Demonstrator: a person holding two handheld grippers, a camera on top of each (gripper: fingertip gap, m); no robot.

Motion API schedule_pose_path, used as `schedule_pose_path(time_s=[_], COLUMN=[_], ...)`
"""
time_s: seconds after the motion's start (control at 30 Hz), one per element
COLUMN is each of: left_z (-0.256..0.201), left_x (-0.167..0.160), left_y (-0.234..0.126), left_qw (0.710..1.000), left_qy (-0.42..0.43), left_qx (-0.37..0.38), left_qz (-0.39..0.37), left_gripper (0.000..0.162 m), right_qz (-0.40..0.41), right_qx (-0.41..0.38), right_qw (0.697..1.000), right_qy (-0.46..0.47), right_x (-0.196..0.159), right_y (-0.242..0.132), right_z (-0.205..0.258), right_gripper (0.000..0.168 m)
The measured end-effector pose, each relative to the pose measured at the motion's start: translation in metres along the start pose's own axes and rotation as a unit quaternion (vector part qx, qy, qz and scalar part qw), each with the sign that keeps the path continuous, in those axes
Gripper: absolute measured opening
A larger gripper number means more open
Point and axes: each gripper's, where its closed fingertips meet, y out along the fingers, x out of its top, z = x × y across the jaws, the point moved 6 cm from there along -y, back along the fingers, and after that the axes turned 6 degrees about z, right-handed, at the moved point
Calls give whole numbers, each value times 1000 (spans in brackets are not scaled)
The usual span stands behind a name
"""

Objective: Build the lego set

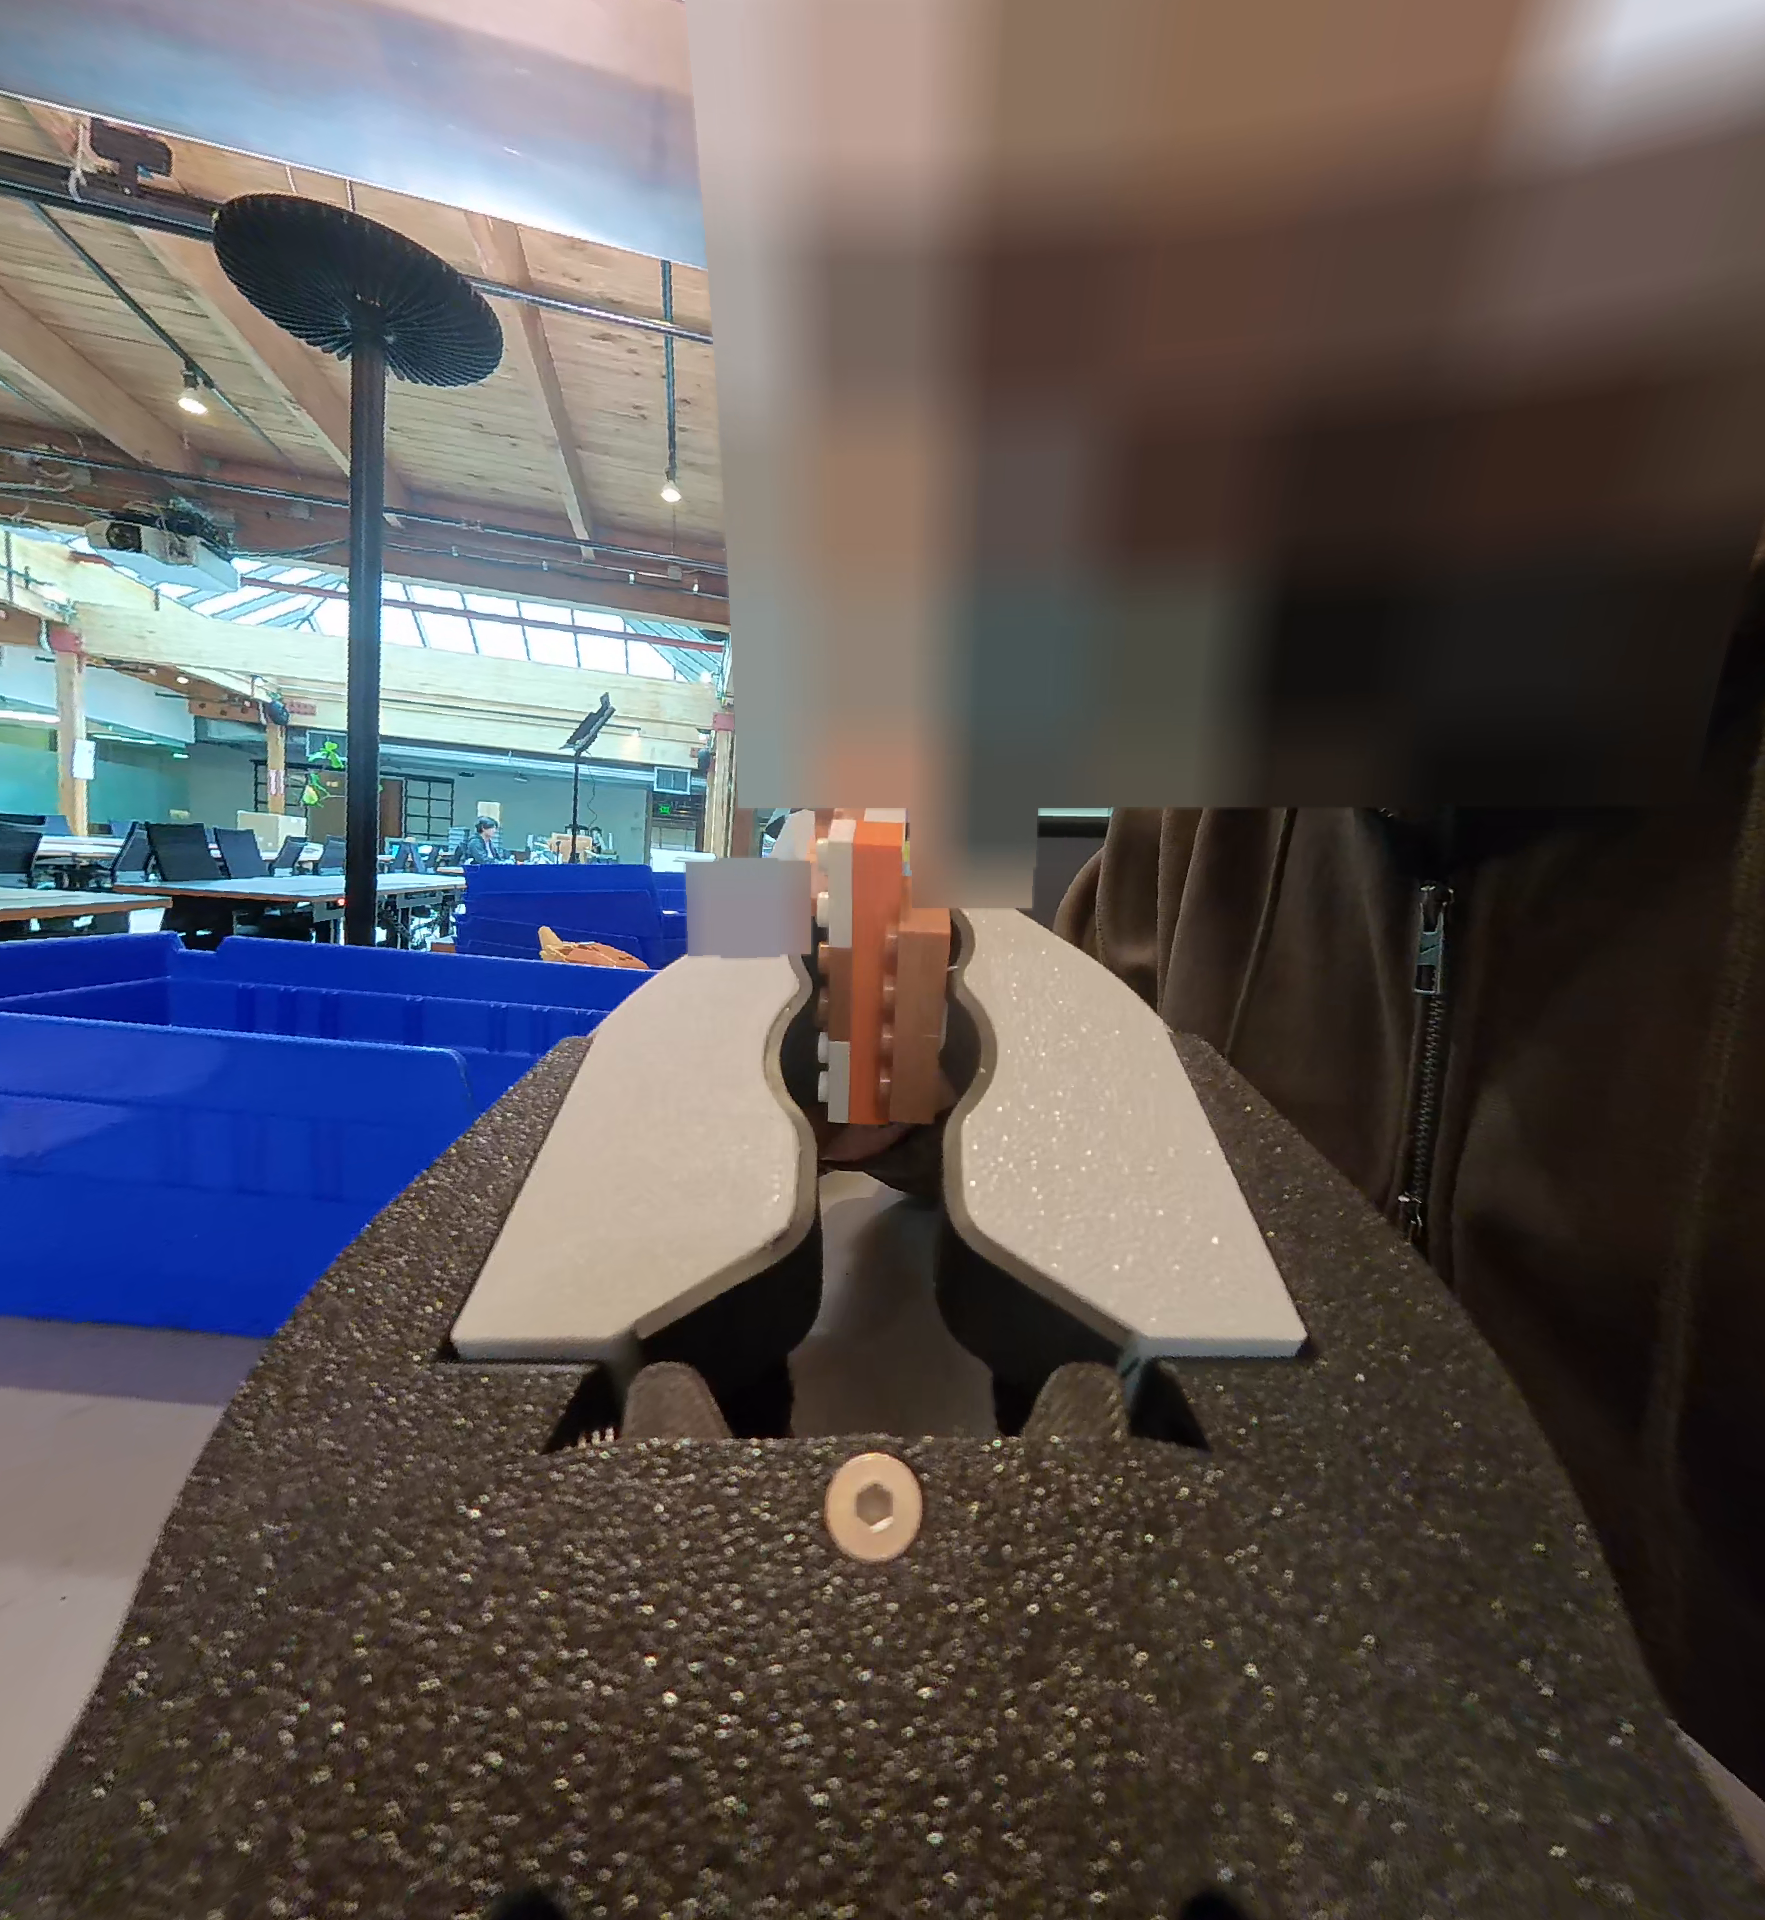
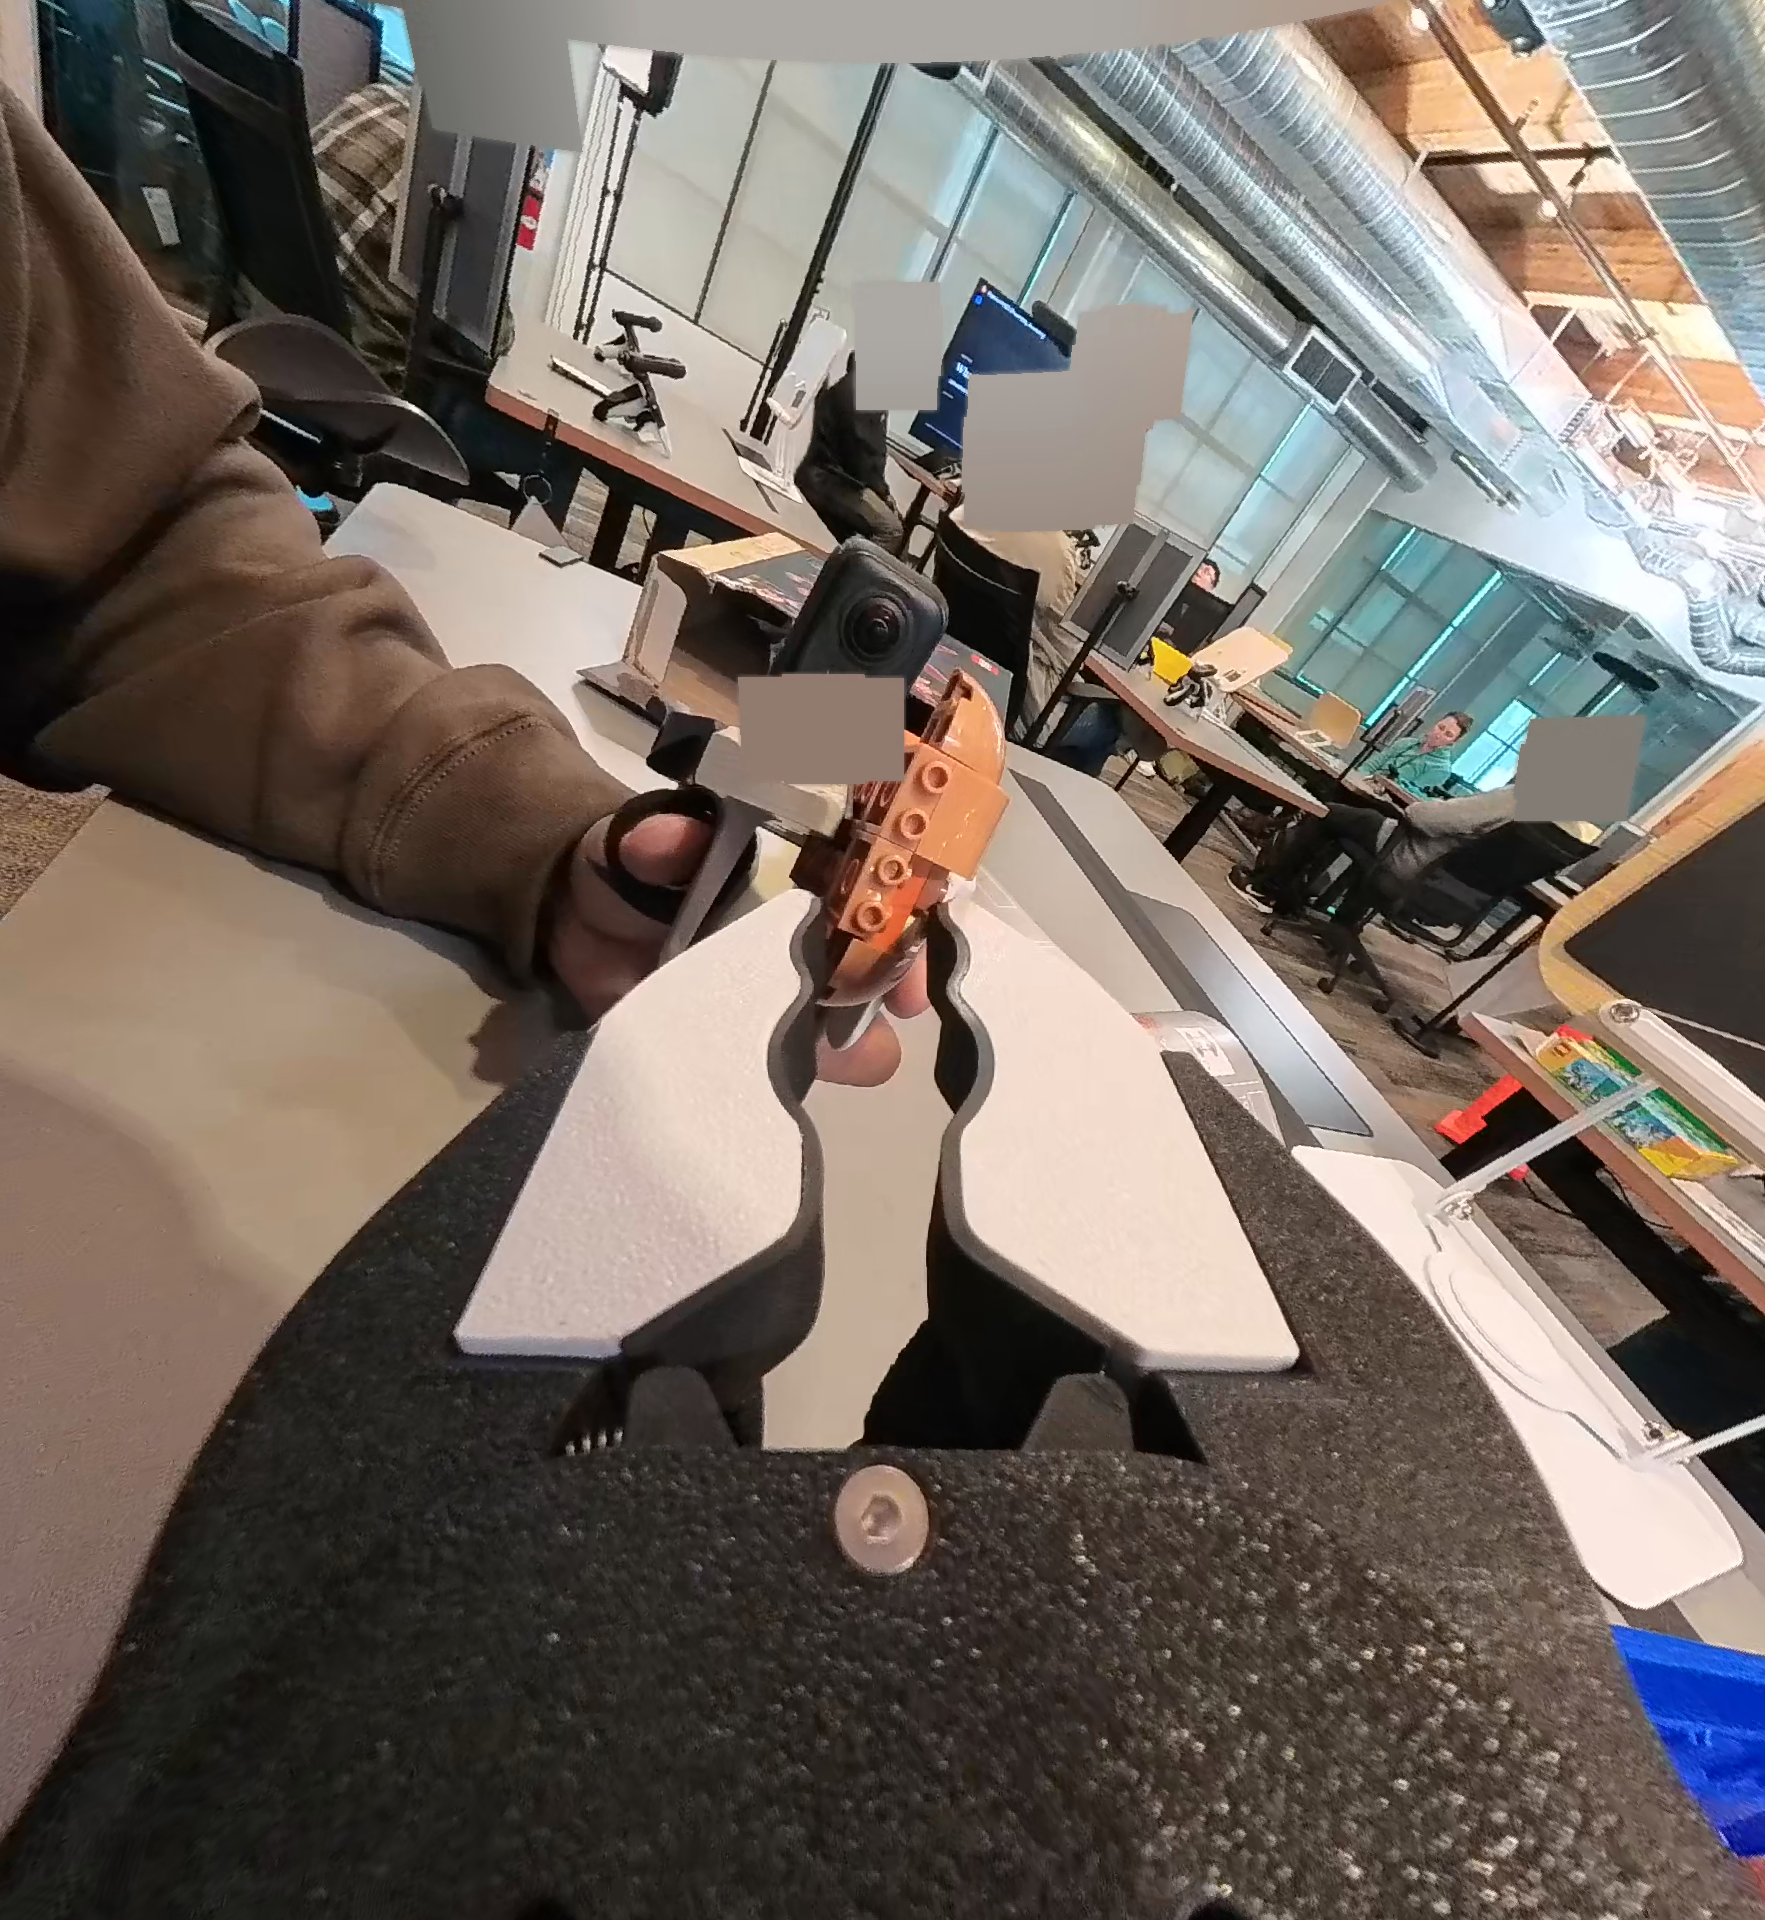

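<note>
Left gripper (image 1: 883, 1023) clamps lego assembly (image 1: 873, 997), long axis along fingers; right gripper (image 2: 873, 961) narrow around its lower end (contact unclear).

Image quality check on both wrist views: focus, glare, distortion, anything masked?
Left wrist view: lego assembly sharp, a large blur mask hides the upper right. Right wrist view: wide-angle bending at edges, bright windows, grey masks, lego assembly in focus.

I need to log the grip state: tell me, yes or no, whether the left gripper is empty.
No: in the left wrist view the left gripper is closed on a brick assembly of orange, brown and white pieces.
</note>
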Motion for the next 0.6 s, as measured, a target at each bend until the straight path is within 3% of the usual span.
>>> schedule_pose_path(time_s=[0.23, 0.37, 0.6], left_z=[0, 1, 0], left_x=[1, 4, 3], left_y=[0, -2, -1], left_qw=[1000, 1000, 1000], left_qy=[8, 12, 18], left_qx=[10, 15, 15], left_qz=[-3, -17, -10], left_gripper=[20, 20, 20], right_qz=[-15, -32, -20], right_qx=[5, 25, 44], right_qw=[999, 995, 993], right_qy=[31, 89, 104], right_x=[-1, -2, -7], right_y=[0, -1, 2], right_z=[-2, -8, -7], right_gripper=[19, 34, 33])
